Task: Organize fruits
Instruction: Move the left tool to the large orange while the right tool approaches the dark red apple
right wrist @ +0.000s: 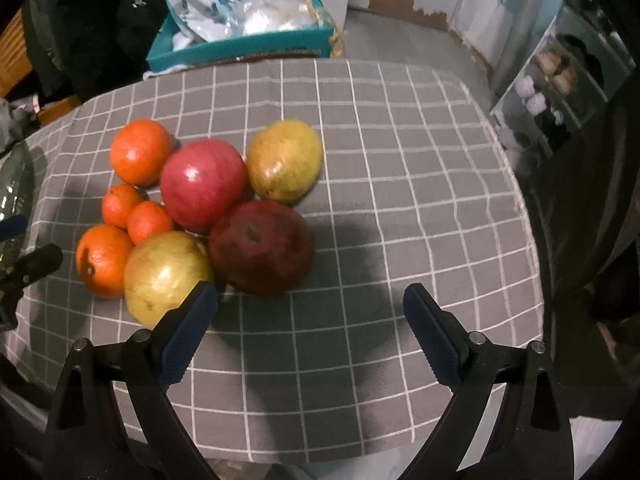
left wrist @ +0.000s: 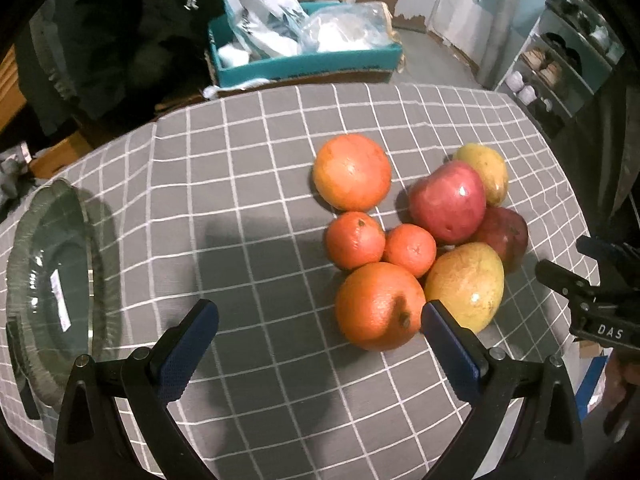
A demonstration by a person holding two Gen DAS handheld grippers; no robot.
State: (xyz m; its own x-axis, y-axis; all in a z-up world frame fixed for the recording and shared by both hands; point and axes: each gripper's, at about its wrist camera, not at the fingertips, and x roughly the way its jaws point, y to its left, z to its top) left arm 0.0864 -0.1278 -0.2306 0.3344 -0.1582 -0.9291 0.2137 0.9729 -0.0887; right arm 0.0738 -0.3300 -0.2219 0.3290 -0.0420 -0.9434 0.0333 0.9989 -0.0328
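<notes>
A pile of fruit lies on the grey checked tablecloth (left wrist: 248, 168): two large oranges (left wrist: 379, 306) (left wrist: 352, 172), two small mandarins (left wrist: 354, 240) (left wrist: 410, 250), a red apple (left wrist: 447, 201), a dark red apple (right wrist: 262, 247) and two yellow mangoes (left wrist: 466, 286) (right wrist: 285, 160). My left gripper (left wrist: 320, 316) stands open just left of the near orange, nothing between its fingers. My right gripper (right wrist: 310, 300) stands open below the dark apple, its left finger (right wrist: 188, 332) in front of the near mango (right wrist: 166, 276). A clear glass bowl (left wrist: 52, 292) sits at the left table edge.
Behind the table stands a teal box (left wrist: 304, 60) holding plastic bags. A white shelf (left wrist: 560, 76) with shoes is at the far right. Dark clothing (left wrist: 112, 40) hangs at the back left. The right gripper's black body (left wrist: 592, 300) shows at the right in the left wrist view.
</notes>
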